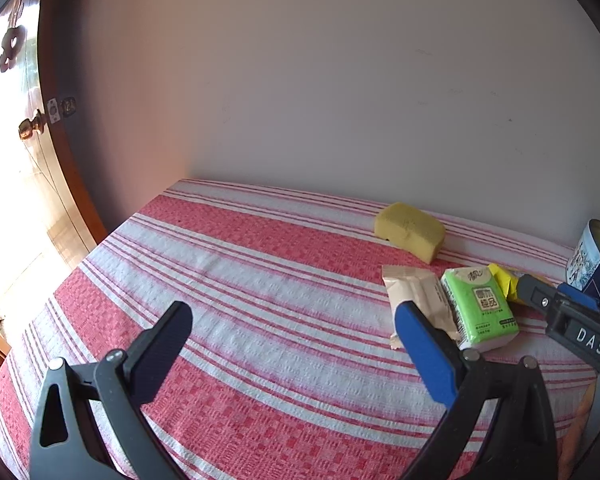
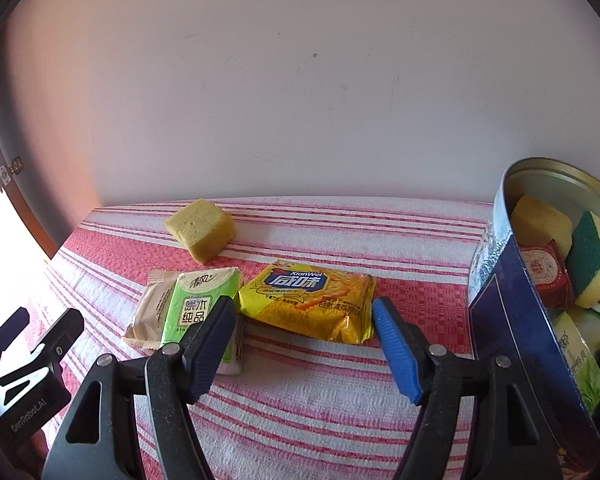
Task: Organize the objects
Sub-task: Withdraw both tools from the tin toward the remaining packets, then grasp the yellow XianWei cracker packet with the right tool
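A yellow cracker packet (image 2: 312, 304) lies flat on the red-and-white striped cloth (image 2: 300, 392). My right gripper (image 2: 304, 320) straddles it, jaws open, one fingertip just off each end of the packet. Left of it a green tissue pack (image 2: 196, 308) lies partly over a beige snack packet (image 2: 148, 312). A yellow sponge (image 2: 200, 228) sits behind them near the wall. My left gripper (image 1: 296, 328) hangs open over bare cloth, with the beige packet (image 1: 416, 296) and the tissue pack (image 1: 480, 308) beyond its blue finger (image 1: 416, 336). The right gripper (image 1: 546, 292) shows at that view's right edge.
A blue round tin (image 2: 500, 280) stands at the right, holding sponges, a red packet and green packs. A plain wall runs close behind the cloth. A wooden door with a brass knob (image 1: 30, 128) is at the far left. The left gripper (image 2: 40, 324) shows at lower left.
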